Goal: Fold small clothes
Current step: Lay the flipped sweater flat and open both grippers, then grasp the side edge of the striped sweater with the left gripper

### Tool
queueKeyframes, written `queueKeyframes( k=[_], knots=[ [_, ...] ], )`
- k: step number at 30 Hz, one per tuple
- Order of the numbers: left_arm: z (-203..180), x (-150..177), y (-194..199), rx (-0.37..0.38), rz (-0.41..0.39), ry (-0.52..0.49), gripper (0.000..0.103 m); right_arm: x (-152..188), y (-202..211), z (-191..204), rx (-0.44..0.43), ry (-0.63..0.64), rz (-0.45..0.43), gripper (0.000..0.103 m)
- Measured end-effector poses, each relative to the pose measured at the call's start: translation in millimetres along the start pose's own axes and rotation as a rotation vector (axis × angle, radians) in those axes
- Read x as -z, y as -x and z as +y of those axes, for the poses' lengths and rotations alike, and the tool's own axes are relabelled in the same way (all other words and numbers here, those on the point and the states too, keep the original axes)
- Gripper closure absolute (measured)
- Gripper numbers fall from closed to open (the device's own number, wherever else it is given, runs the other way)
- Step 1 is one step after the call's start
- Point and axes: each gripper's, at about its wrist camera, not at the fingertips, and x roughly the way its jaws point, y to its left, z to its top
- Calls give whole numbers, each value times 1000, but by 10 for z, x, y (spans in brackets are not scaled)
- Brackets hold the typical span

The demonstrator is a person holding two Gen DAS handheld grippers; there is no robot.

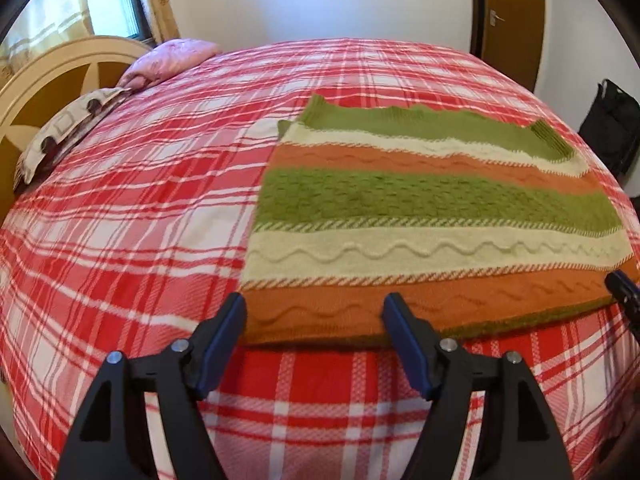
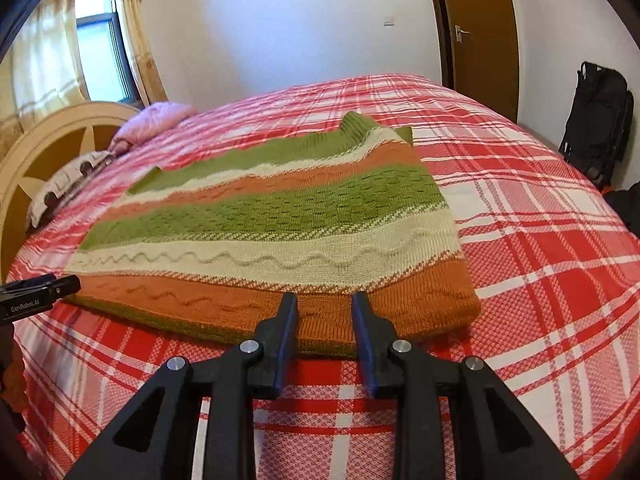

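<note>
A knitted sweater [image 1: 420, 208] with green, cream and orange stripes lies flat on the bed, its orange hem nearest me. It also shows in the right wrist view [image 2: 280, 216]. My left gripper [image 1: 314, 308] is wide open, its fingertips at the hem's near left corner. My right gripper [image 2: 325, 300] is open with a narrower gap, its fingertips over the hem edge near the right end, with nothing held between them. The right gripper's tip [image 1: 624, 288] shows at the right edge of the left wrist view; the left gripper's body [image 2: 40, 292] shows at the left of the right wrist view.
The bed has a red and white plaid cover [image 1: 120, 240]. Pillows [image 1: 68, 132] and a pink bundle [image 1: 168, 60] lie by the cream headboard [image 1: 36, 80]. A black backpack [image 2: 600, 120] stands by the wall, near a brown door [image 2: 480, 32].
</note>
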Motion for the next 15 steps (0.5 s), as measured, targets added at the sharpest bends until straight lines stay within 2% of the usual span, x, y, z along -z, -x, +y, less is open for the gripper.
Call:
queueKeyframes(
  k=[3, 6, 7, 9, 12, 15],
  knots=[
    [62, -11, 124, -32, -45, 11, 27, 2, 0, 0, -6, -5, -3, 73],
    [169, -114, 182, -35, -85, 40, 7, 3, -2, 4, 0, 1, -4, 72],
    [214, -172, 190, -29, -103, 48, 3, 7, 2, 17, 3, 3, -5, 72],
    [302, -315, 169, -13, -128, 49, 3, 10, 3, 21, 5, 6, -5, 72],
    [518, -511, 13, 48, -115, 75, 3, 12, 2, 19, 5, 7, -6, 72],
    [790, -646, -189, 163, -75, 179, 5, 13, 2, 16, -1, 3, -7, 72]
  ],
)
